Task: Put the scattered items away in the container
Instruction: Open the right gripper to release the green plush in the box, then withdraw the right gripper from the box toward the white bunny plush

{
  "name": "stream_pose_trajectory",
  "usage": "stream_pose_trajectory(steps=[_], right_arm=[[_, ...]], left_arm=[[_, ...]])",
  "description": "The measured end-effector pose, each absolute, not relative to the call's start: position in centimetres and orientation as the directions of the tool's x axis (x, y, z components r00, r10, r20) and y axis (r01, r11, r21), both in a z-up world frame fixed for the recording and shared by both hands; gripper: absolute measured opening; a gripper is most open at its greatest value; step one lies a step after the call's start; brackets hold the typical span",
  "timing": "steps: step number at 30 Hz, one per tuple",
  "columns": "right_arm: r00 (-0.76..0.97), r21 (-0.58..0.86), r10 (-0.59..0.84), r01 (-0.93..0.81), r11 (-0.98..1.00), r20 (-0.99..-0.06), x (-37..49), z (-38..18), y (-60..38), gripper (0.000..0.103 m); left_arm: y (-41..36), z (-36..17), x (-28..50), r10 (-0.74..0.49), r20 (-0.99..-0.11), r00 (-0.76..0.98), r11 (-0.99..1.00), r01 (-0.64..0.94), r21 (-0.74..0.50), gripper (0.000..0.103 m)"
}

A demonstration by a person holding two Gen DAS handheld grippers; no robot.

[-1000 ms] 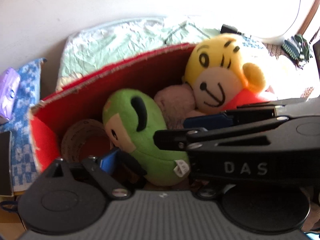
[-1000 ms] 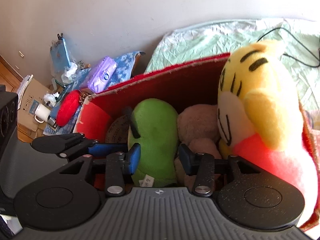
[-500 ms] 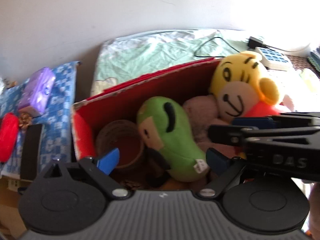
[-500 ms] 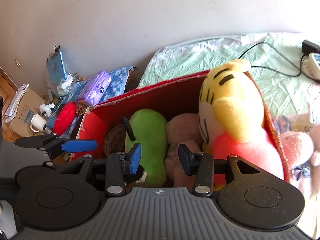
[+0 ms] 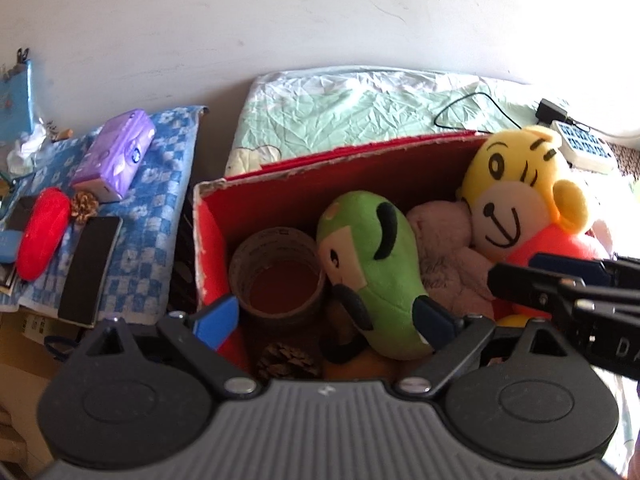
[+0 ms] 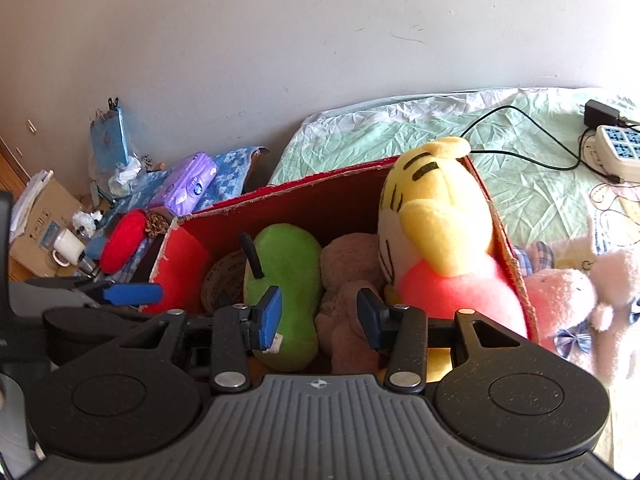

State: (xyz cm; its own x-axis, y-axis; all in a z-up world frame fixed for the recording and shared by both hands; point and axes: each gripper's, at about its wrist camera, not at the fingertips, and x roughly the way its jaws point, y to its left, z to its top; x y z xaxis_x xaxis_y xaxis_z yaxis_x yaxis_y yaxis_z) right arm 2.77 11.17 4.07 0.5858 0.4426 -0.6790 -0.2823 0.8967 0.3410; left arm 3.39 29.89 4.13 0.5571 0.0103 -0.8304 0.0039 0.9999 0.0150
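Both grippers hover over the red cardboard box (image 5: 328,160), left gripper (image 5: 326,320) spread wide and empty, right gripper (image 6: 318,318) half apart, gripping nothing (green plush (image 5: 376,280), yellow tiger plush (image 5: 516,196) and tape roll (image 5: 276,272) sit inside).

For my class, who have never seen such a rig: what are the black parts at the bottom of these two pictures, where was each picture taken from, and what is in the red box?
There is no robot. A person holds a two-finger gripper in each hand, and a camera on each looks along its fingers, so each picture shows its own gripper at the bottom. In the left-hand picture the left gripper stands wide open, empty. In the right-hand picture the right gripper is partly open, also empty. Both are above a red box on a bed. Inside lie a green plush, a yellow plush, a brown plush, a tape roll and a pine cone. A pink plush lies outside.
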Motion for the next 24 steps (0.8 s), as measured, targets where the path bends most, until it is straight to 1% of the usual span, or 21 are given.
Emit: stream_pose_trajectory(steps=[3, 7, 12, 17, 20, 24], right_arm=[[0.601, 0.316, 0.429, -0.290, 0.903, -0.675, 2.1, 4.5, 11.3, 0.054], [0.605, 0.302, 0.443, -0.325, 0.896, -0.662, 1.3, 5.0, 11.8, 0.054], [0.595, 0.298, 0.439, -0.324, 0.898, -0.673, 0.7, 4.8, 11.9, 0.056], [0.591, 0.293, 0.447, -0.341, 0.893, -0.672, 0.1, 4.7, 11.8, 0.055], [0.593, 0.277, 0.447, -0.359, 0.891, -0.670, -0.4, 4.7, 11.9, 0.055], [0.588, 0.294, 0.472, -0.377, 0.879, -0.657, -0.5, 4.5, 11.5, 0.055]], left_arm=[[29.9, 4.5, 3.1, 0.012, -0.821, 0.571, 1.000, -0.007, 0.010, 0.094], [30.0, 4.6, 3.0, 0.016, -0.812, 0.583, 1.000, -0.027, 0.001, 0.094], [29.9, 4.7, 2.6, 0.018, -0.795, 0.607, 0.999, -0.037, -0.005, 0.095], [29.4, 5.0, 2.1, 0.055, -0.767, 0.640, 0.998, -0.059, 0.022, 0.098], [29.3, 5.1, 2.1, 0.068, -0.768, 0.637, 0.997, -0.081, 0.021, 0.098], [29.2, 5.3, 1.8, 0.111, -0.766, 0.633, 0.991, -0.132, 0.035, 0.098]])
